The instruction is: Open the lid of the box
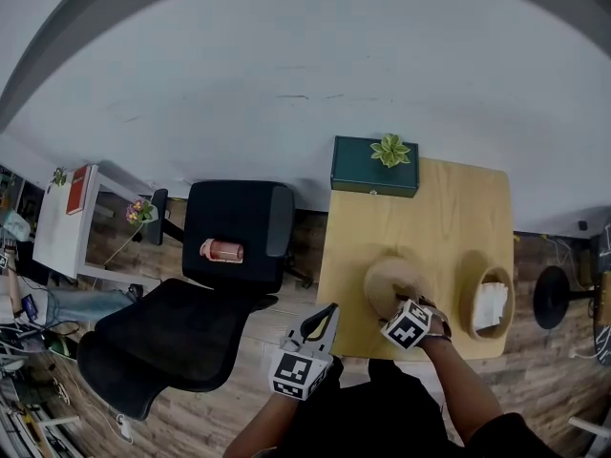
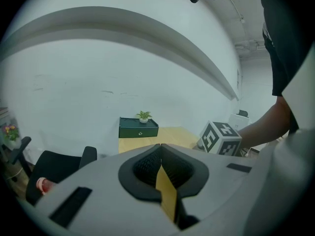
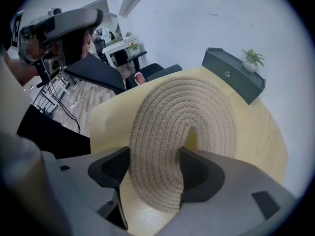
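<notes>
A round woven lid (image 1: pixel 389 280) hangs tilted on its edge over the near side of the wooden table (image 1: pixel 430 213). My right gripper (image 1: pixel 405 303) is shut on its rim. In the right gripper view the lid (image 3: pixel 182 107) curves up between both pads, and the right gripper (image 3: pixel 155 168) points steeply down at the table. The open woven box (image 1: pixel 474 305) stands to the right of the lid with white things inside. My left gripper (image 1: pixel 329 313) hovers off the table's near left corner, apart from both. In its own view the left gripper (image 2: pixel 160 145) is shut and holds nothing.
A dark green case (image 1: pixel 374 167) with a small plant (image 1: pixel 390 149) on top stands at the table's far edge. A black office chair (image 1: pixel 191 322) is left of the table, over wooden flooring. A white side table (image 1: pixel 62 222) stands at the far left.
</notes>
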A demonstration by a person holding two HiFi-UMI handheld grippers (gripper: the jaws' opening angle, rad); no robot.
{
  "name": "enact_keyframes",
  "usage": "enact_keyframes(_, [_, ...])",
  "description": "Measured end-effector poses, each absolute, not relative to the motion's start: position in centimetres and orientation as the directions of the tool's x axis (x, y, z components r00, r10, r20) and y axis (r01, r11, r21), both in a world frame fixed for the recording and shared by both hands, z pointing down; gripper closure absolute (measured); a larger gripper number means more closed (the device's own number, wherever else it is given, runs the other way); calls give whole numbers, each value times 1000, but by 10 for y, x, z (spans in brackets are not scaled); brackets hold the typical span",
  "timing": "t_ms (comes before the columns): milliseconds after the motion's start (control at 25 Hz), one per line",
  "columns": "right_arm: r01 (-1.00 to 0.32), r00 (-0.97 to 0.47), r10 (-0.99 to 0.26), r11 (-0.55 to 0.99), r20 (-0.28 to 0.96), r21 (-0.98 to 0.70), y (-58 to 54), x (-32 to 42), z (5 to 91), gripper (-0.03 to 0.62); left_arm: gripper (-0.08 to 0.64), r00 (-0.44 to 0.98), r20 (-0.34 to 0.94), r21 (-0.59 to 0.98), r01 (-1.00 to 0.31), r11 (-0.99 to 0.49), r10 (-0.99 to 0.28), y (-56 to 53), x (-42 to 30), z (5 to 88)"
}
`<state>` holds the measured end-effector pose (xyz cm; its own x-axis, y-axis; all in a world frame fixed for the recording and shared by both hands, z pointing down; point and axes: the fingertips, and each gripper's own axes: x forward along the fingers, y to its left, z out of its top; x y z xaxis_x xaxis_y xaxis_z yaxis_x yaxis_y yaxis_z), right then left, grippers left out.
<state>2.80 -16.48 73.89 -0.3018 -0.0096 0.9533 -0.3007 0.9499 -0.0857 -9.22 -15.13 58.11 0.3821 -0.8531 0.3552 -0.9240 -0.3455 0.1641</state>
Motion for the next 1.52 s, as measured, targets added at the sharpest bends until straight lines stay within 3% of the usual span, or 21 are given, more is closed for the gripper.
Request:
enact_keyframes(560, [-302,-310,9,947,951,-107,-166,20,753,250,541,384,321,243,-917,-317,-866,-150,-91,582])
enact_keyframes(1080, [-426,-468,-222,905,855,1,-197,23,658,269,541,469,273,223,-880,-419,-840,-166,-61,566])
enact_keyframes(1280, [-519,-520,-384,851,763,75,-220,37,600,319,541,518,262,194,-855,-482,-814,-179,-42,554])
enact_keyframes(1520, [-621,-497,-569,761,656,189,-235,63,556,451,541,543,225,122,-839,-529,-809,-195,-22,527])
